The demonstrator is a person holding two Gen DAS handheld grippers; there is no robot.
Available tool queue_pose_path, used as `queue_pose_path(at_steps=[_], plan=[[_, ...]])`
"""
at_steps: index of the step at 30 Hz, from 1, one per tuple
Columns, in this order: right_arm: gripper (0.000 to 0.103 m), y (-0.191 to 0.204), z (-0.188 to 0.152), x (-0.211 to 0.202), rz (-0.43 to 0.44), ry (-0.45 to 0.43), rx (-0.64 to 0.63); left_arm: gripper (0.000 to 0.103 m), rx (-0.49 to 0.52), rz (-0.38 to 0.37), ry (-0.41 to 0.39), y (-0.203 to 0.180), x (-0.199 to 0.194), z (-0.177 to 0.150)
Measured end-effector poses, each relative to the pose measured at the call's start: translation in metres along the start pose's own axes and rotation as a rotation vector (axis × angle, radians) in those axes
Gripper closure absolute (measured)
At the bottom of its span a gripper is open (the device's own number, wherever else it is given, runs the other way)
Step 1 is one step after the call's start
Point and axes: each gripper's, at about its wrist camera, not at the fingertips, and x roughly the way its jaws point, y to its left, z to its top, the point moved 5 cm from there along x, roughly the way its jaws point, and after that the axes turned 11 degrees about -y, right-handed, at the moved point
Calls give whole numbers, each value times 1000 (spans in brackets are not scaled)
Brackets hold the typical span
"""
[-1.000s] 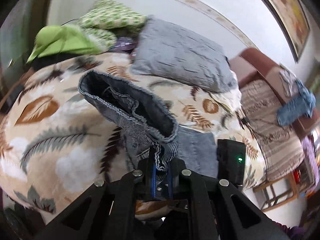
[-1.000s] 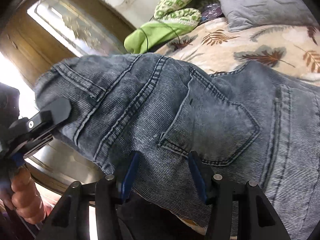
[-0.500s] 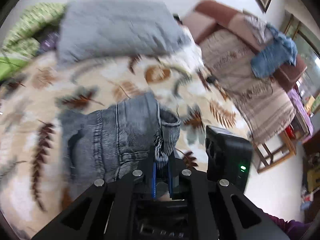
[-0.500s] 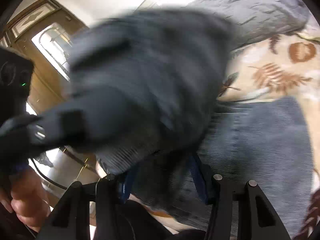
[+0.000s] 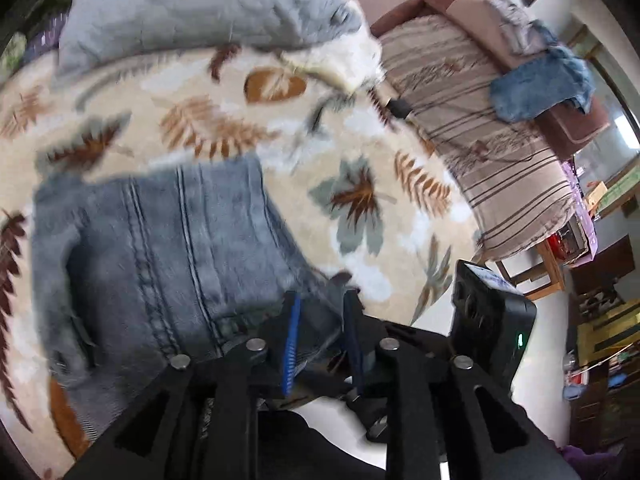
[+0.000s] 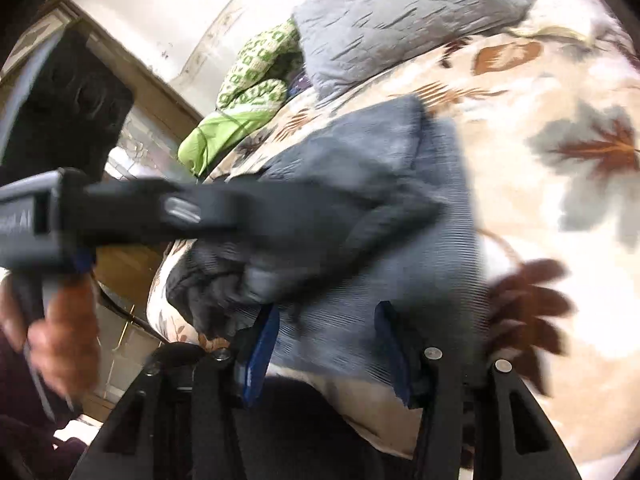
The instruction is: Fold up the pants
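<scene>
Item: grey-blue ribbed denim pants, lying folded on the cream leaf-print bedspread.
My left gripper: blue-padded fingers parted, a pants edge lying between them; grip cannot be told.
My right gripper: fingers spread wide, pants just ahead.
Backdrop: quilted grey pillow; brown striped sofa.

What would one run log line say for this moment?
stage: fold laid down | jeans: folded on bedspread | left claw: open, jeans edge between fingers | right claw: open over jeans
</scene>
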Motion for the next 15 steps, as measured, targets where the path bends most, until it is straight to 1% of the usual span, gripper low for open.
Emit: queue_pose_path(at_steps=[1, 2, 3, 5, 7, 8, 11, 13, 14, 15], plan=[[49, -8, 6, -12, -25, -26, 11, 73, 35, 19, -26, -4, -8, 3], [49, -13, 12, -22, -48, -49, 13, 63, 94, 51, -62, -11, -17, 8], [49, -15, 15, -39, -70, -73, 11, 49, 141, 89, -89, -14, -25, 10], [49, -18, 30, -60, -106, -124, 9, 34, 218, 200, -138, -14, -35, 15], [49, -16, 45, -73, -112, -169, 11, 33, 262, 300, -163, -5, -44, 16], [49, -12, 54, -78, -110, -190, 7, 32, 274, 361, -161, 6, -49, 14], [49, -2, 71, -75, -112, -201, -12, 32, 262, 491, -144, 40, -57, 4], [49, 12, 80, -53, -103, -190, -29, 32, 229, 549, -125, 66, -61, -8], [49, 23, 81, -40, -86, -175, -44, 32, 201, 569, -113, 79, -62, -14], [49, 30, 81, -35, -78, -163, -60, 32, 185, 575, -106, 87, -63, -18]])
